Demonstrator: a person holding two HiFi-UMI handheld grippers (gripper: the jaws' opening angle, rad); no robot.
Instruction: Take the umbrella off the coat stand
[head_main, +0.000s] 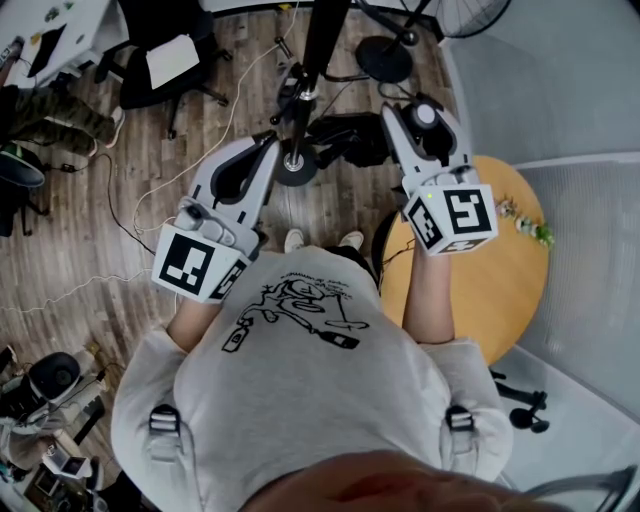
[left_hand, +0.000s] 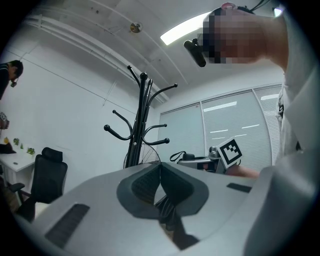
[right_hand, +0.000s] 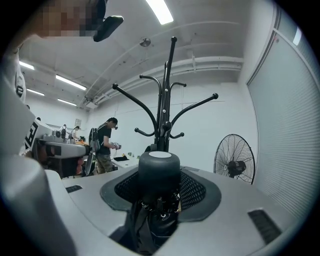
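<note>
Right gripper (head_main: 421, 122): shut tight on the round black handle of the folded umbrella (right_hand: 159, 175), so the umbrella does not drop.
Left gripper (head_main: 268, 158): its jaws are pressed together at the tips. It sits close by, at 9 o'clock from the right one, maybe to help steady the cloth.
Umbrella: it is in the right jaws, with its cloth bunched under the handle, away from the hooks. I think it is already off.
Coat stand (right_hand: 167, 100): it stands behind at 12 o'clock. The hooks I can see are bare.
Hard to see: black folds (left_hand: 167, 212) show under the left jaws. I cannot tell if they are pinched or just behind. The grippers hide most of the umbrella's cloth. The stand's top is cut off in the head view.
</note>
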